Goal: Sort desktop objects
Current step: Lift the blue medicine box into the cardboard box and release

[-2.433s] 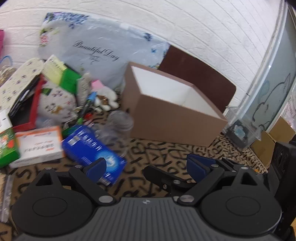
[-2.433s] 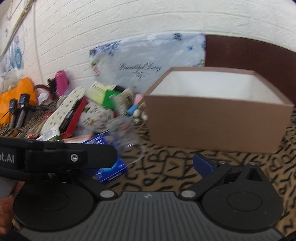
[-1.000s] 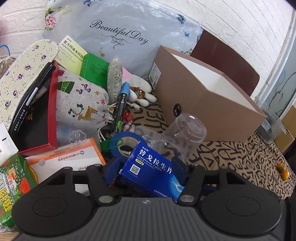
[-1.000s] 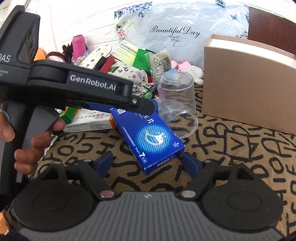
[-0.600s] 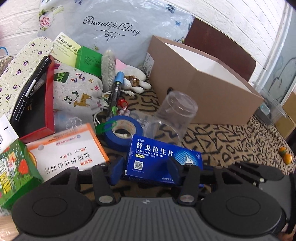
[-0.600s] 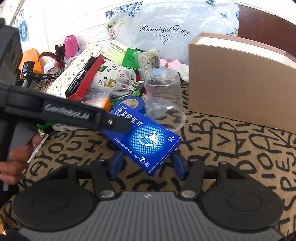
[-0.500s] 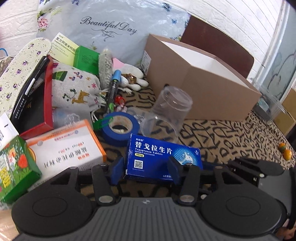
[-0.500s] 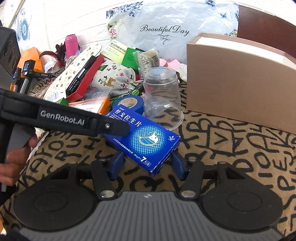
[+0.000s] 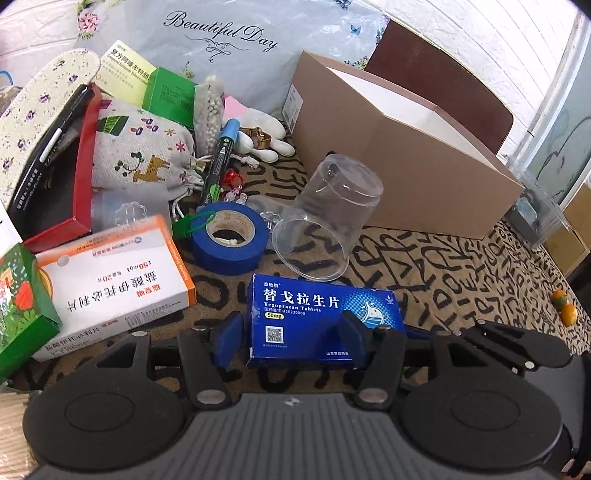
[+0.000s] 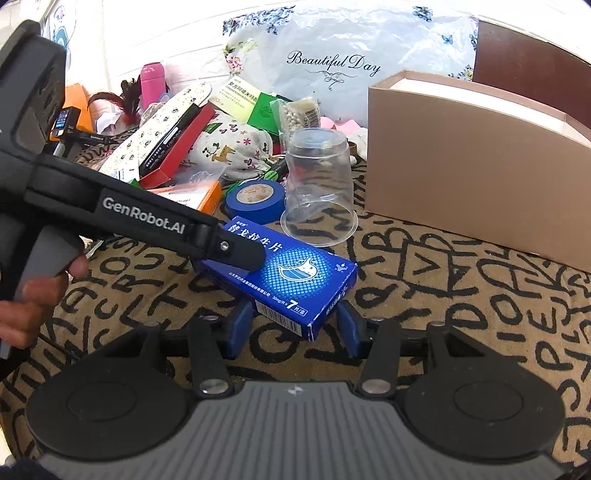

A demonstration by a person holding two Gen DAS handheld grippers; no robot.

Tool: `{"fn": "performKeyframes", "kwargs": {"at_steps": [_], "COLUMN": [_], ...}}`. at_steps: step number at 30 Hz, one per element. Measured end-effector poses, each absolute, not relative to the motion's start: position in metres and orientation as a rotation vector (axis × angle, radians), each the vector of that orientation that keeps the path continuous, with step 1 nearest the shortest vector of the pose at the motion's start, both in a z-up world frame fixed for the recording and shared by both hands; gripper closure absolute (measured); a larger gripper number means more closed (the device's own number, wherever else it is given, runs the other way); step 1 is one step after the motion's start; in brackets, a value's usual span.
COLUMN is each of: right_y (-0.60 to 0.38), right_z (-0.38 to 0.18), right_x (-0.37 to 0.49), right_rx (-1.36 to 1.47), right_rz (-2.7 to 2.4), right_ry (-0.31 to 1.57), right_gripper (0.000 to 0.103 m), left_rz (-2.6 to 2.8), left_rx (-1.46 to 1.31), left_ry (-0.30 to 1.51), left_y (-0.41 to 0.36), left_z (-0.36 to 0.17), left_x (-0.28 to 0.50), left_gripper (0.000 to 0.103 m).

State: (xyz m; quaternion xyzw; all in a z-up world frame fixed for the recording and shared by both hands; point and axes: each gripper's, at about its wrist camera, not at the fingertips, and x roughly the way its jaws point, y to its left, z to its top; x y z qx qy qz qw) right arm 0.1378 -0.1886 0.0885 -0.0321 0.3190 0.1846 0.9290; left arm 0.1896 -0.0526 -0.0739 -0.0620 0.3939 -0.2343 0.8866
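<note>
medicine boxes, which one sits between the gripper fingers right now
The blue tablet box, with both the left gripper and right gripper around it. The orange-and-white medicine box and green carton lie off to the side.

— What's under your work?

— A tan cloth (image 9: 461, 266) printed with black letters covers the table in front of you.

— And behind it?

— A white brick wall (image 9: 461, 33), with a dark brown panel (image 9: 443, 74) standing against it on your right. Further right you have a glass pane (image 9: 561, 147) with a faint line drawing on it, a clear plastic holder (image 9: 535, 210) at its foot, and a brown carton (image 9: 576, 221) just past the table's edge.
</note>
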Motion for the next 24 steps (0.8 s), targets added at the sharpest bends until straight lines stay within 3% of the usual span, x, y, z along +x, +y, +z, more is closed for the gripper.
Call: {"fn": "performKeyframes", "kwargs": {"at_steps": [12, 24], "right_y": [-0.201, -0.26], "right_z": [0.092, 0.122], "right_x": [0.127, 0.095], "right_rx": [-0.08, -0.098], "right_rz": [0.392, 0.279], "right_ry": [0.661, 0.581], "right_gripper": [0.057, 0.057], "left_rz": [-0.488, -0.612], "left_rx": [-0.102, -0.068], "left_ry": [0.818, 0.718], "left_y": [-0.068, -0.132], "left_z": [-0.063, -0.024], "left_x": [0.164, 0.146], "left_gripper": [0.049, 0.052]}}
